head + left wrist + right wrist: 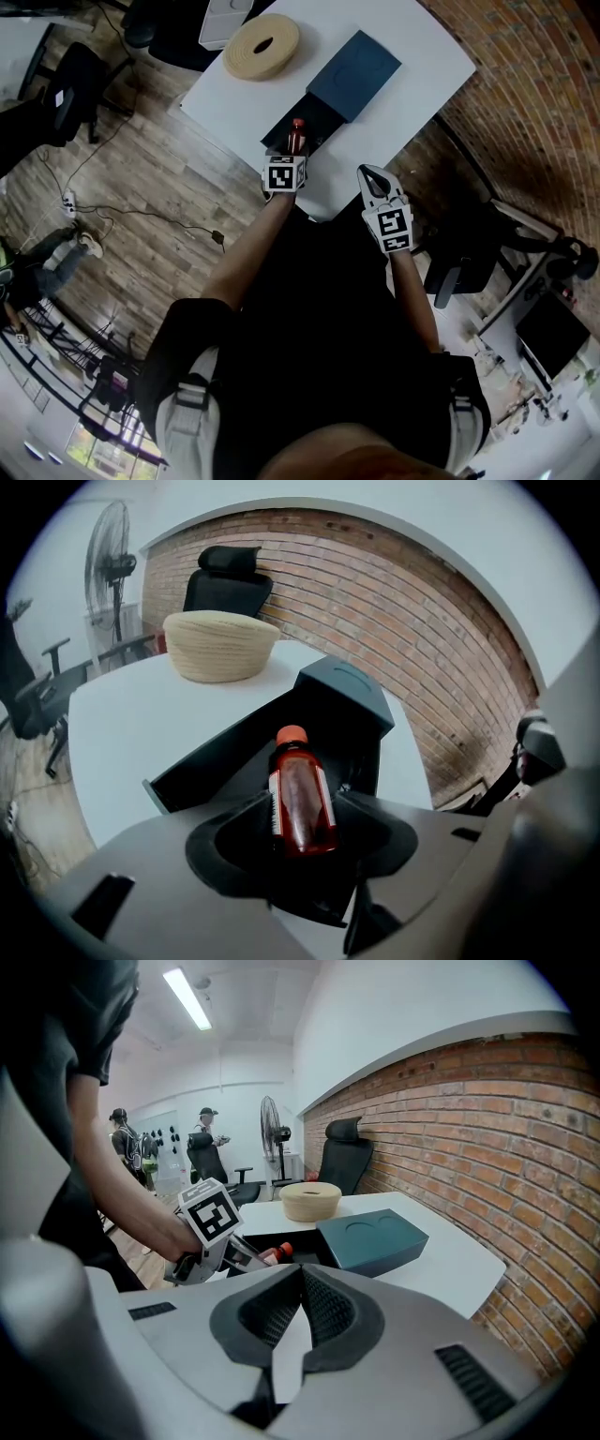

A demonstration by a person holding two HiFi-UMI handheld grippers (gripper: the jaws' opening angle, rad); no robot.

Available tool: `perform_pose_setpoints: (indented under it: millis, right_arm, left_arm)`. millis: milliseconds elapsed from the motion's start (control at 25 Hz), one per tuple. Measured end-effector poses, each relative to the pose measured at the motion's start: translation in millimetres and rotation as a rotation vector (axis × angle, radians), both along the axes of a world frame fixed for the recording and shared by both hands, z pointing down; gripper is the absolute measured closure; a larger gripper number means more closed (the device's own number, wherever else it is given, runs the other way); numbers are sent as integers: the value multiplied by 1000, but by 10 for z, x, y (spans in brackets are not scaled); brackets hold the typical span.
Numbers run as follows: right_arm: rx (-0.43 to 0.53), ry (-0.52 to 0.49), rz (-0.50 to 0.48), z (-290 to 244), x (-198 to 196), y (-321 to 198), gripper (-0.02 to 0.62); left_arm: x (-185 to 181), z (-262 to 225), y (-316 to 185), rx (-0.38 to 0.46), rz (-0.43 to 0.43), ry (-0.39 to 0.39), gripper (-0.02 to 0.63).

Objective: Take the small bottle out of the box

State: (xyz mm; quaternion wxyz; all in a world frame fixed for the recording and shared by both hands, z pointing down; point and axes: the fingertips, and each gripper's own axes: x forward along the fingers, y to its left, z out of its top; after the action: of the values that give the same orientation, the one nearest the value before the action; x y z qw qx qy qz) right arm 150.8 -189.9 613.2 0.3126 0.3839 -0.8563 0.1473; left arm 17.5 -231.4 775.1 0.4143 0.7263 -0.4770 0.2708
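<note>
Now the left gripper (305,806) pinches the smooth, cylindrical small bottle (301,785) — right gripper (301,1274): ribbed jaws closed, empty.

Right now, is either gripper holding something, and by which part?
The left gripper grips the small bottle by its lower body; the right gripper holds nothing.

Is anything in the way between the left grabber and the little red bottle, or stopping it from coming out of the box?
Nothing visible is. The left gripper has the small bottle between its jaws, which press on its sides. The box is open above the bottle, so the way up looks free.
</note>
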Motion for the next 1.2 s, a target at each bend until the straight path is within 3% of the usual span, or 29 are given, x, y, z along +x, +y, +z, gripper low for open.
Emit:
perform_pose_setpoints:
  millis: [240, 760, 1200]
  right_arm:
    - [13, 0, -5, -65, -25, -33, 597]
    - [33, 0, -8, -129, -152, 63, 597]
    - [72, -9, -8, -251, -307, 140, 597]
  left_arm:
    - [26, -27, 0, -12, -18, 87, 391]
    - [-61, -182, 22, 37, -4, 104, 393]
    - [-218, -580, -41, 188, 83, 22, 393]
